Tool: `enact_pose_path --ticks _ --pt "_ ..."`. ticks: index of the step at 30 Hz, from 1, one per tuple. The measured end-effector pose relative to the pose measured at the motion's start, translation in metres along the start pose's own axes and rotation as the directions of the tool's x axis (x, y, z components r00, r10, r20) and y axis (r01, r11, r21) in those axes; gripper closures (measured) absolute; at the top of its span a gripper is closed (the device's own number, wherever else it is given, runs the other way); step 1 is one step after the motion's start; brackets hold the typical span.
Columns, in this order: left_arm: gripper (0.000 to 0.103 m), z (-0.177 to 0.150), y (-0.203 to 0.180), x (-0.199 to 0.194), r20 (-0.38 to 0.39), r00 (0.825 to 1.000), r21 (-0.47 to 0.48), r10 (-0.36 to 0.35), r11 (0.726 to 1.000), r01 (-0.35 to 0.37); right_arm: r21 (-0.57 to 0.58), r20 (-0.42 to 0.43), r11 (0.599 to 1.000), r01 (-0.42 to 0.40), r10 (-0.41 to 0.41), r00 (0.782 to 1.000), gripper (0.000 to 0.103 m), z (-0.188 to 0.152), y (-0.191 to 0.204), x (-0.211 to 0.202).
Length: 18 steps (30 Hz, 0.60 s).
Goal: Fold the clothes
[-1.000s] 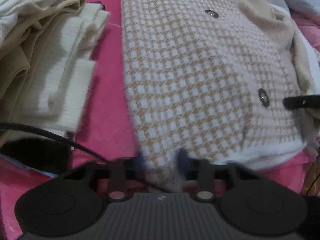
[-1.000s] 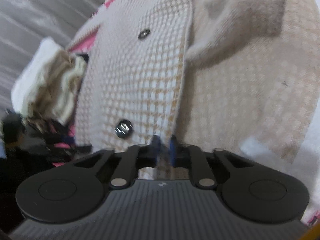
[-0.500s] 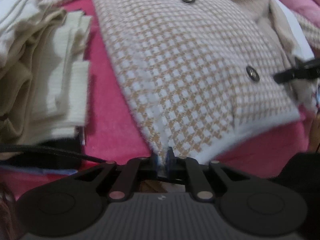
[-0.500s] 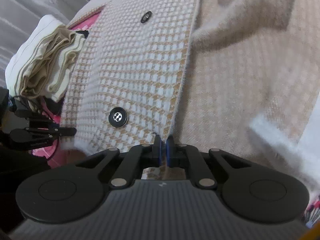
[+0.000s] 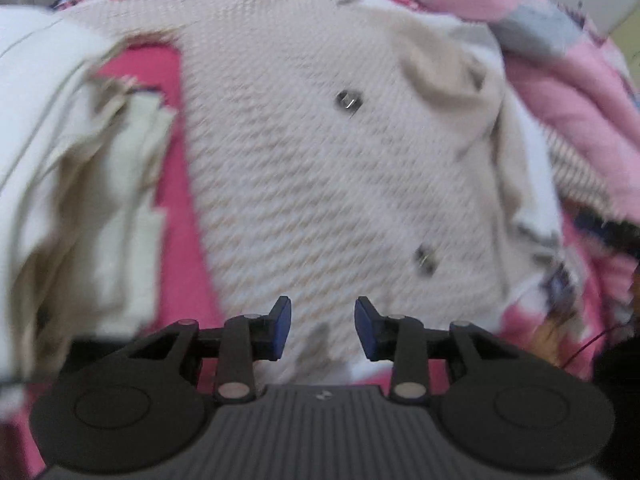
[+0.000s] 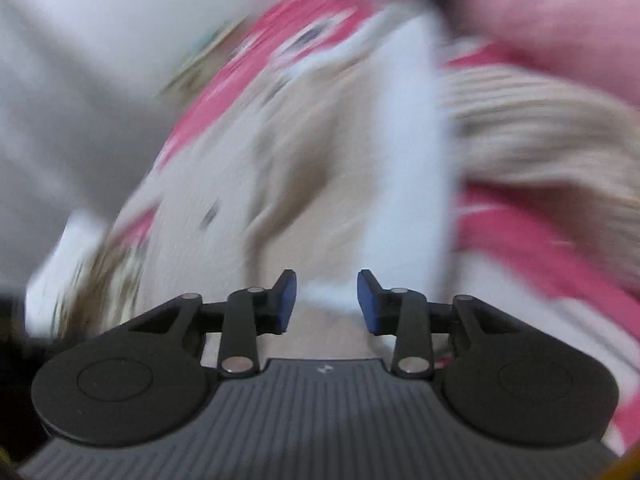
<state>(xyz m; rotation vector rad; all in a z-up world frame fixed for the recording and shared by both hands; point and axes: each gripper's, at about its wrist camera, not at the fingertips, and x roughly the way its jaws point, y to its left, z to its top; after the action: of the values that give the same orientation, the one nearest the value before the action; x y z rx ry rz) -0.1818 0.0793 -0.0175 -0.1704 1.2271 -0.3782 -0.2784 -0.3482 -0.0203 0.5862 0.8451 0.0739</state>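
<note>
A tan-and-white checked cardigan with dark buttons lies flat on a pink bedspread, its beige collar at the upper right. My left gripper stands open just above the cardigan's near hem, nothing between its blue pads. The right wrist view is heavily blurred: the same cardigan and its white edge band spread ahead. My right gripper is open over the garment's near edge, holding nothing.
A stack of folded cream and beige clothes lies to the left of the cardigan. A pink patterned quilt is bunched at the upper right. A grey wall shows left in the right wrist view.
Both grippers were shut on the cardigan's hem half a second ago; both have opened and let it go. The cardigan now lies flat, and both cameras are moving.
</note>
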Motion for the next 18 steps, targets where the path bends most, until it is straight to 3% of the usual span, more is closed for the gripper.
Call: enact_pose_path --ticks 3,5,9,10,12,15,18 --pt "0.066 0.027 -0.034 0.012 0.046 0.998 0.115 -0.04 0.993 0.035 0.115 0.01 0.992 0.053 -0.054 0.998 0.068 0.001 -0.029 0.003" --pt "0.066 0.041 -0.064 0.027 0.044 0.996 0.212 -0.075 0.975 0.064 0.163 0.011 0.986 0.033 -0.035 0.999 0.065 0.002 -0.038 0.015" --pt "0.066 0.057 -0.109 0.057 -0.027 0.992 0.334 -0.122 0.934 0.124 0.256 0.015 0.967 -0.007 0.003 1.0 0.063 0.003 -0.054 0.04" --pt "0.066 0.06 -0.118 0.062 -0.045 0.99 0.354 -0.132 0.925 0.139 0.278 0.016 0.96 -0.017 0.013 1.0 0.065 0.003 -0.059 0.046" --pt "0.066 0.06 -0.129 0.073 -0.068 0.987 0.39 -0.145 0.907 0.16 0.261 0.04 0.965 -0.032 0.022 0.999 0.099 0.005 -0.057 0.044" --pt "0.066 0.058 -0.134 0.092 -0.113 0.979 0.405 -0.171 0.892 0.202 0.184 0.112 0.982 -0.051 0.03 0.993 0.101 0.012 -0.045 0.02" --pt "0.067 0.06 -0.125 0.103 -0.144 0.968 0.347 -0.206 0.906 0.245 0.121 0.168 0.988 -0.095 0.074 0.983 0.101 0.027 -0.033 -0.007"
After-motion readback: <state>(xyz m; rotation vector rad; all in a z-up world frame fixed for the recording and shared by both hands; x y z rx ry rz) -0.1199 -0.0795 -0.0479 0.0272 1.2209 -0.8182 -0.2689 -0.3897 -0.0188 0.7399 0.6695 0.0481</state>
